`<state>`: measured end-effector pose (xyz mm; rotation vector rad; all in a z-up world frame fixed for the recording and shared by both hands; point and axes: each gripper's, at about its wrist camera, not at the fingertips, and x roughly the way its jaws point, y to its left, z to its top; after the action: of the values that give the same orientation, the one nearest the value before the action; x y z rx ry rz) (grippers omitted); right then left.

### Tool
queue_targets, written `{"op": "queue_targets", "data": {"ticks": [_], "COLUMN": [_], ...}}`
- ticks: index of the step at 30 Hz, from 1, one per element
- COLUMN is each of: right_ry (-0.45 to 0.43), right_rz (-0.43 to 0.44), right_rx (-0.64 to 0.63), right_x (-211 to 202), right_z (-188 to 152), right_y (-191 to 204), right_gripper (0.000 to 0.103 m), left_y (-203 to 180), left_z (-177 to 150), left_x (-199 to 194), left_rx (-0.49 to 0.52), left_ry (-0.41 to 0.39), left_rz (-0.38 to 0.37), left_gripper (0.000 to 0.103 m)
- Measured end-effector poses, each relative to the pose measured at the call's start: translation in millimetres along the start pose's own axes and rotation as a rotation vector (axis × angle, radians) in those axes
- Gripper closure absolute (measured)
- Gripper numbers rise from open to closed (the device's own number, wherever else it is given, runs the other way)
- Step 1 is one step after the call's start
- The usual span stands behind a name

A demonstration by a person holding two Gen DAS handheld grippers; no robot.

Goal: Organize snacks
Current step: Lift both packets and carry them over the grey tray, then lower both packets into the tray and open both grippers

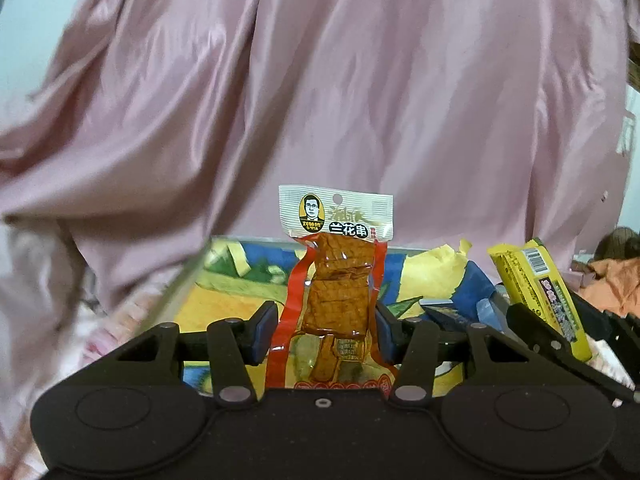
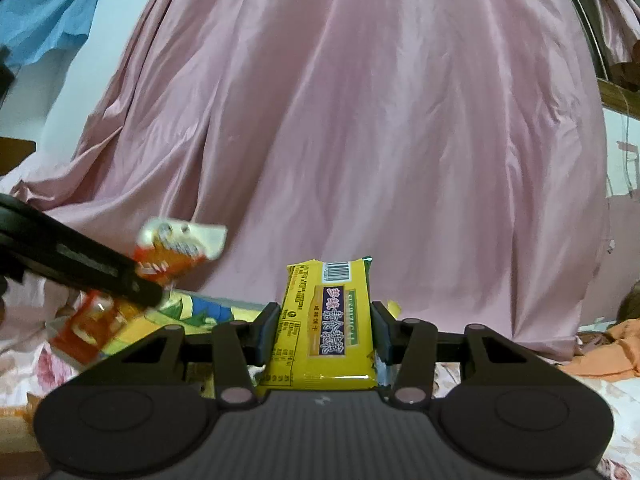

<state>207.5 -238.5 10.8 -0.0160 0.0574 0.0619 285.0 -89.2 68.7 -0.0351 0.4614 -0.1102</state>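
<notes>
My left gripper (image 1: pixel 326 330) is shut on a clear red-edged packet of brown tofu snack (image 1: pixel 334 280), held upright above a colourful printed tray (image 1: pixel 224 276). To its right the yellow biscuit pack (image 1: pixel 538 292) shows, held by the other gripper. In the right wrist view my right gripper (image 2: pixel 325 330) is shut on that yellow biscuit pack (image 2: pixel 326 324), barcode end up. The tofu packet (image 2: pixel 176 252) appears blurred at the left, with the left gripper's dark finger (image 2: pixel 100 268) across it. The tray (image 2: pixel 208 308) lies below both.
A large pink satin cloth (image 1: pixel 360 100) fills the background in both views. Orange fabric (image 2: pixel 600 352) lies at the right on a floral bedsheet (image 2: pixel 24 368). A blue cloth (image 2: pixel 44 12) hangs at the top left. A small dark packet (image 1: pixel 448 314) lies in the tray.
</notes>
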Motion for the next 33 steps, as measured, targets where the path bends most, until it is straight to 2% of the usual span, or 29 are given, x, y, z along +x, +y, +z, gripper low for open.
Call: {"op": "queue_targets", "data": {"ticks": [6,14,22,33], "right_ry": [0.011,0.088,0.138,0.162], "right_rz": [0.023,0.042,0.055,0.049], "right_rx": [0.020,0.049,0.053,0.050], "right_x": [21,42,54,59], "right_z": [2,1,-3,-6], "right_y": [-4,-6,-5,-2], "right_gripper": [0.051,0.051,0.051,0.051], "left_y": [-3,-4,-4,0], "left_z": [2,3,3,-4], "left_x": [31,58,77,86], "left_rx": [-0.039,-0.057,-0.063,-0.088], "left_ry": [0.073,0.142,0.178,0.209], "left_rz": [0.016,0.034,0.039,0.050], "left_gripper": [0.051,0.051,0.051,0.051]}}
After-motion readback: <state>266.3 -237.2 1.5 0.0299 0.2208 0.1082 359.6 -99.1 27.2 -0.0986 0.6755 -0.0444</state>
